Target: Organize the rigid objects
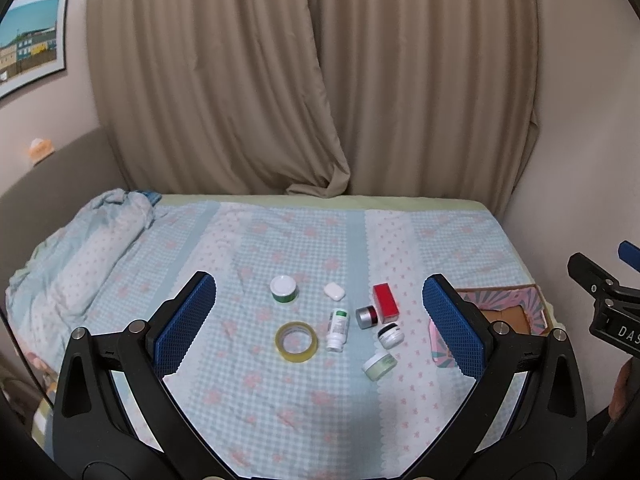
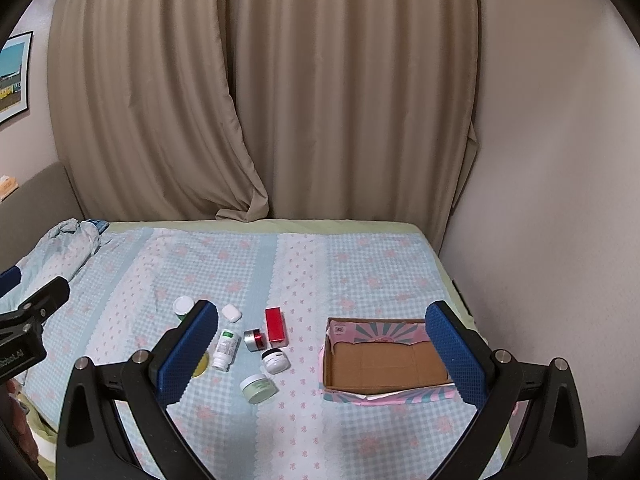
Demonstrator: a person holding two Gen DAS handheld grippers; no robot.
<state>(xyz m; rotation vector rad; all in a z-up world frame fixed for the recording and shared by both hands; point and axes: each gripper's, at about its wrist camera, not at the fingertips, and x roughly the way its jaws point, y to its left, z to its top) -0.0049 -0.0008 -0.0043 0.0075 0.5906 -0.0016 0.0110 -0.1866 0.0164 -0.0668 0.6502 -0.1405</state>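
Fingers (image 1: 188,322) of both grippers spread, empty, above bare bedspread (image 2: 304,432) beside open cardboard box (image 2: 384,360).

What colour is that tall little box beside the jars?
Red box, with a white end; clearest in the left wrist view.

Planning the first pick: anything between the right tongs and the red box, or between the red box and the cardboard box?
Nothing visible. The right tongs hang open above the bedspread; the red box lies uncovered, with bare bedspread across to the empty cardboard box.
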